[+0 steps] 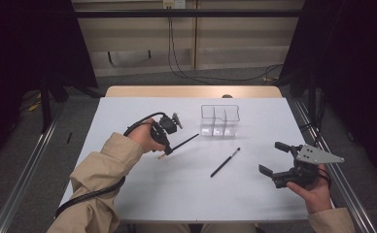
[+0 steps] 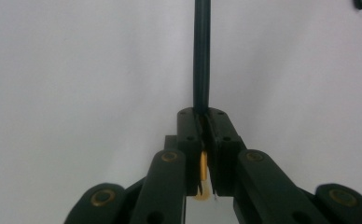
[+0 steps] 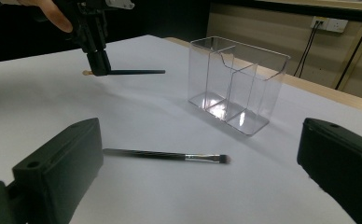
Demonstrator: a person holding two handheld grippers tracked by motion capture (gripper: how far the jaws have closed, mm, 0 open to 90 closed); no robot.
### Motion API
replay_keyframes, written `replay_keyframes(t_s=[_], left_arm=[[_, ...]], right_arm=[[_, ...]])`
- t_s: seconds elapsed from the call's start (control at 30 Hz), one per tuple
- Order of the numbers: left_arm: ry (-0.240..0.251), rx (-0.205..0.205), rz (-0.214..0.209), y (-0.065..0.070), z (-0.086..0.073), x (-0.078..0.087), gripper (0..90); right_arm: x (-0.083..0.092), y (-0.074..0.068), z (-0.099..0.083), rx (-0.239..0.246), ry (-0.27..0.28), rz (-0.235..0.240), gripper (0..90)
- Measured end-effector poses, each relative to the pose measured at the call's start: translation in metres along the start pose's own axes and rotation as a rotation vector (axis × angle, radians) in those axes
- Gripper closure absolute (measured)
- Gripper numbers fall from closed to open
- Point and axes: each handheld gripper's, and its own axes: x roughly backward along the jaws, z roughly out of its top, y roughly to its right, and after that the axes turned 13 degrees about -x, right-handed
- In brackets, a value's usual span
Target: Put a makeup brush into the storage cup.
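Observation:
My left gripper [image 1: 167, 147] is shut on a thin dark brush [image 1: 182, 142] near its gold-coloured end, holding it level a little above the white table. In the left gripper view the brush handle [image 2: 201, 56] runs straight ahead from the closed pads [image 2: 202, 122]. In the right gripper view that gripper [image 3: 97, 67] hangs over the table at upper left with the brush [image 3: 137, 72] sticking out sideways. A second brush [image 1: 225, 162] lies flat mid-table [image 3: 165, 155]. My right gripper [image 1: 273, 158] stands open at the right, nothing between its jaws [image 3: 198, 172].
A clear plastic organiser [image 1: 219, 120] with several compartments stands upright on the white table [image 1: 186, 194] behind the loose brush, also [image 3: 235, 84]. The wooden table edge [image 1: 191, 91] lies beyond it. Cables trail on the floor at the back.

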Motion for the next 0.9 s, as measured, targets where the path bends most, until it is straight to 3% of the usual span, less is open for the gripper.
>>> replay_keyframes(t_s=[0.4,0.53,0.9], left_arm=[[-0.007,-0.103,-0.018,0.020,0.023,0.008,85.1],[0.012,-0.107,-0.030,0.025,0.026,0.009,85.1],[-0.005,-0.171,-0.053,0.039,0.039,0.005,85.1]], right_arm=[[-0.010,0.001,0.005,0.004,-0.045,0.026,0.0],[-0.016,0.000,0.008,0.015,-0.067,0.040,0.0],[-0.038,-0.005,0.012,0.057,-0.188,0.096,0.0]])
